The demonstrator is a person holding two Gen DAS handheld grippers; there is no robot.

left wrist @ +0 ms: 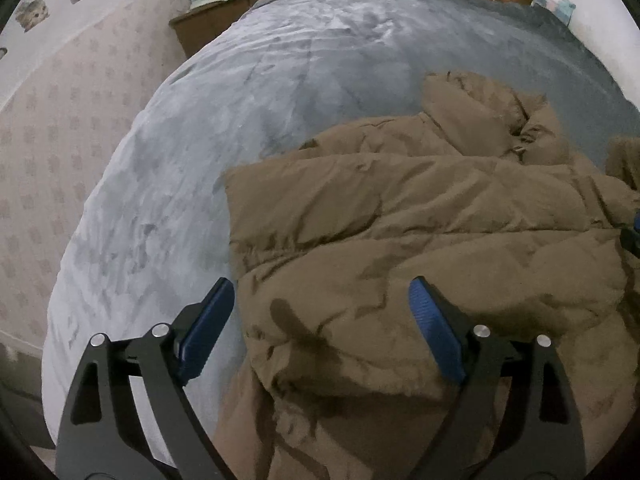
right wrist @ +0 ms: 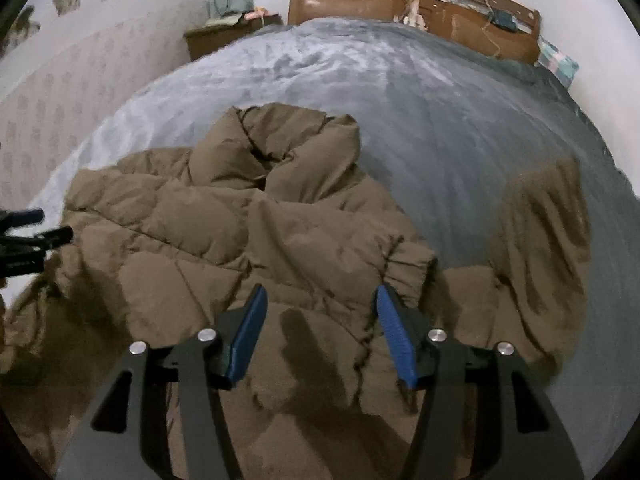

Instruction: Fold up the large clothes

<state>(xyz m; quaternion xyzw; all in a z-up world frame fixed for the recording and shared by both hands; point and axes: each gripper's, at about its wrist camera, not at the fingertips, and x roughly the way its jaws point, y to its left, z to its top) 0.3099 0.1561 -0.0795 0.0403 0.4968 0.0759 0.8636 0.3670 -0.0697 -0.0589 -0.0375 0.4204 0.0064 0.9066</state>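
Note:
A large brown puffer jacket [left wrist: 420, 240] lies spread on the grey bed cover [left wrist: 280, 92]. My left gripper [left wrist: 320, 292] is open and empty, hovering over the jacket's left edge, its left finger over the bed cover. In the right wrist view the jacket [right wrist: 208, 240] fills the lower half, with one sleeve cuff [right wrist: 404, 272] folded across the body and another sleeve [right wrist: 544, 248] stretched out to the right. My right gripper [right wrist: 320, 300] is open and empty above the jacket's middle, close to the cuff. The left gripper [right wrist: 24, 236] shows at the left edge.
A brown wooden headboard [right wrist: 400, 0] stands at the far end of the bed. A wooden nightstand [right wrist: 224, 36] with bags on it stands at the far left, next to the patterned wall [left wrist: 48, 128]. A folded checked cloth [right wrist: 560, 62] lies at the far right.

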